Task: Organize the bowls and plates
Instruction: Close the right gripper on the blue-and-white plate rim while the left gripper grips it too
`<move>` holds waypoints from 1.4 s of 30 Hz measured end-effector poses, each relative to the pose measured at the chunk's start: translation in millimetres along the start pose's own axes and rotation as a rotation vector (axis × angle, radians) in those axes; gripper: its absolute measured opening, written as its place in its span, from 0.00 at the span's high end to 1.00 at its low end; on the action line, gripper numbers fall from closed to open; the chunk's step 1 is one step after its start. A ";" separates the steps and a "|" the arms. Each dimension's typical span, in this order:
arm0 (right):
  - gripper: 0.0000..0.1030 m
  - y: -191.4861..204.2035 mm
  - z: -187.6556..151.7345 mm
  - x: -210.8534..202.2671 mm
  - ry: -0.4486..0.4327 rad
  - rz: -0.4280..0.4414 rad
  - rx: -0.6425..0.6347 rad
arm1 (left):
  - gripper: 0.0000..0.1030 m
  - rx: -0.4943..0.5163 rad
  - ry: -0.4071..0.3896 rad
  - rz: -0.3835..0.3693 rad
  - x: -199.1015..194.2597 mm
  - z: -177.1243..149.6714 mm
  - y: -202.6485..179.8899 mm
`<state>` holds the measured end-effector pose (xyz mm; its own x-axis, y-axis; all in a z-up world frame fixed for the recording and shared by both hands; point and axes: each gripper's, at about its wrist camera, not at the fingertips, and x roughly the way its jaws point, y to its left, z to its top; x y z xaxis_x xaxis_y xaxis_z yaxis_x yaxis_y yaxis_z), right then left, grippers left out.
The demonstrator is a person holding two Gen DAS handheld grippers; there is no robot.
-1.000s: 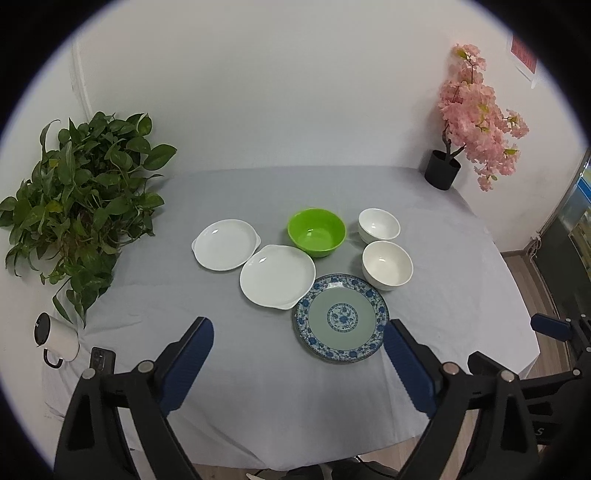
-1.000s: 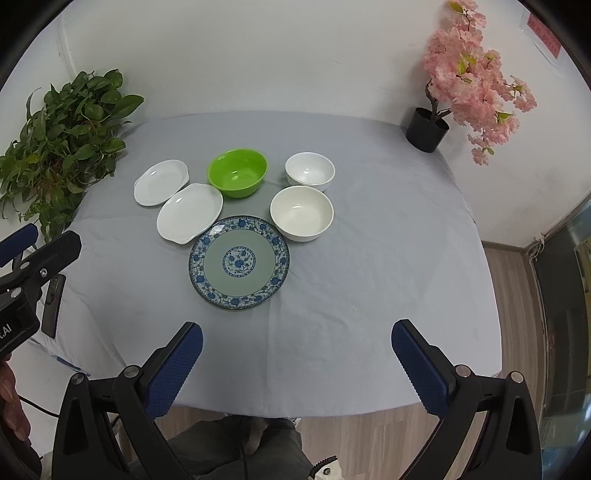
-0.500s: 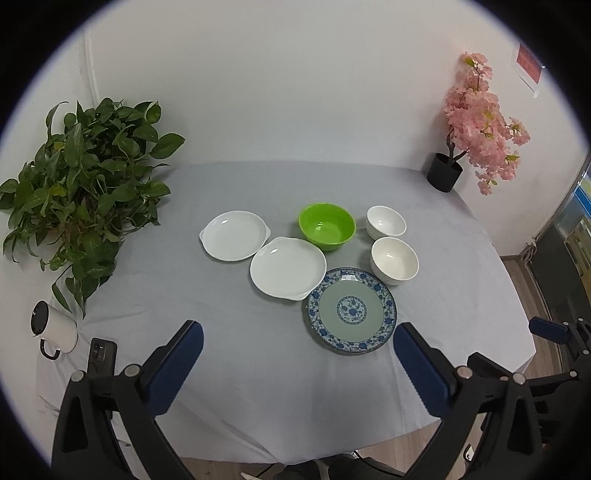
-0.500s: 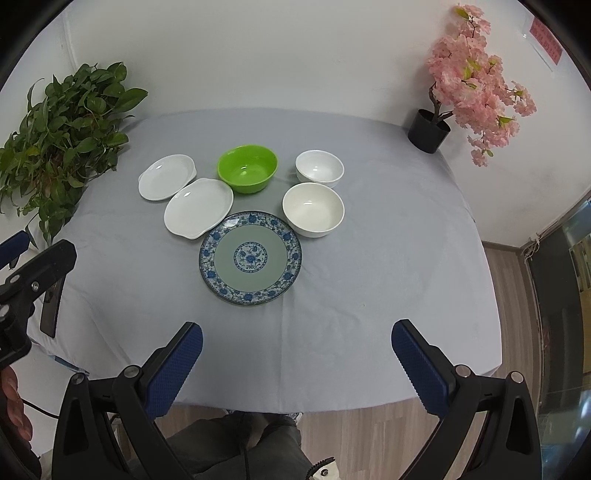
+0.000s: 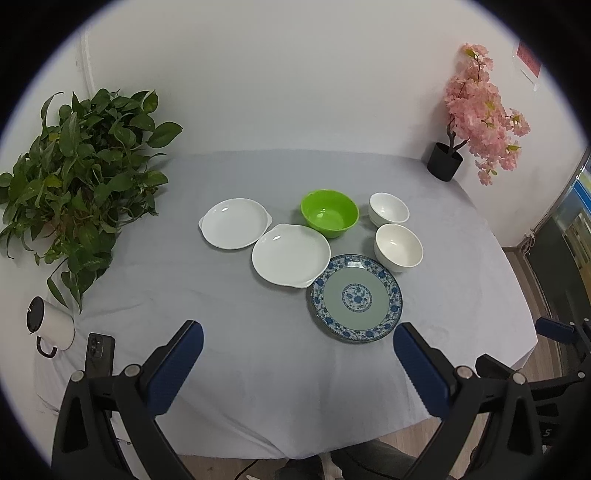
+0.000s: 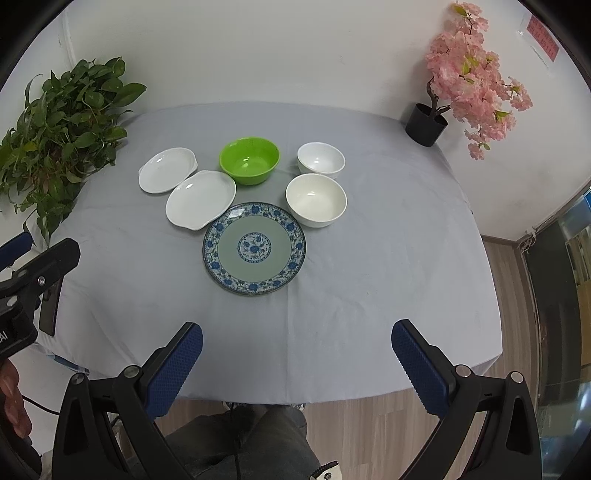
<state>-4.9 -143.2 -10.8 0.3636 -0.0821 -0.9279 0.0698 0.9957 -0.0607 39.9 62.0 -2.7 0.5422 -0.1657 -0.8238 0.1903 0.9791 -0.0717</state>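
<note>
Plates and bowls [image 5: 356,298] sat clustered mid-desk [image 5: 240,347], ahead of my left tool [image 5: 297,343] and right tool [image 6: 297,341], both spread wide, empty.

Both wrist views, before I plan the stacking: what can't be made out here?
- Left view: near white plate and patterned plate, touching or overlapping at the rims, cannot tell.
- Left view: phone, lower part hidden by the left tool.
- Right view: red wall notice, text too small.

Both tools: black plastic frames w/ silver screws, blue textured pads [image 6: 173,369]; person wears grey trousers [image 6: 243,443].
</note>
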 end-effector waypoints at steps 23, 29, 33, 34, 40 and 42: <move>0.00 -84.8 83.8 123.3 -0.048 0.263 -0.019 | 0.01 -0.201 0.198 -0.078 126.7 33.1 -4.5; 0.01 -101.3 98.5 199.0 -0.006 0.381 0.007 | 0.01 -0.303 0.298 -0.180 211.5 10.0 0.8; 0.02 -89.1 96.0 237.2 0.011 0.433 -0.013 | 0.01 -0.389 0.312 -0.178 244.3 -3.5 11.5; 0.02 -84.6 94.3 244.4 0.013 0.436 -0.017 | 0.01 -0.401 0.308 -0.177 247.8 -5.1 12.7; 0.08 -68.7 89.9 284.9 0.029 0.479 -0.050 | 0.04 -0.438 0.323 -0.223 267.8 -17.3 7.4; 0.15 -66.2 89.7 300.3 0.042 0.488 -0.044 | 0.09 -0.468 0.339 -0.228 274.1 -21.4 8.7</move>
<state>183.0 -237.5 -252.4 0.3067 0.3958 -0.8656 -0.1389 0.9183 0.3706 172.7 27.5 -241.2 0.2251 -0.4057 -0.8858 -0.1500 0.8839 -0.4430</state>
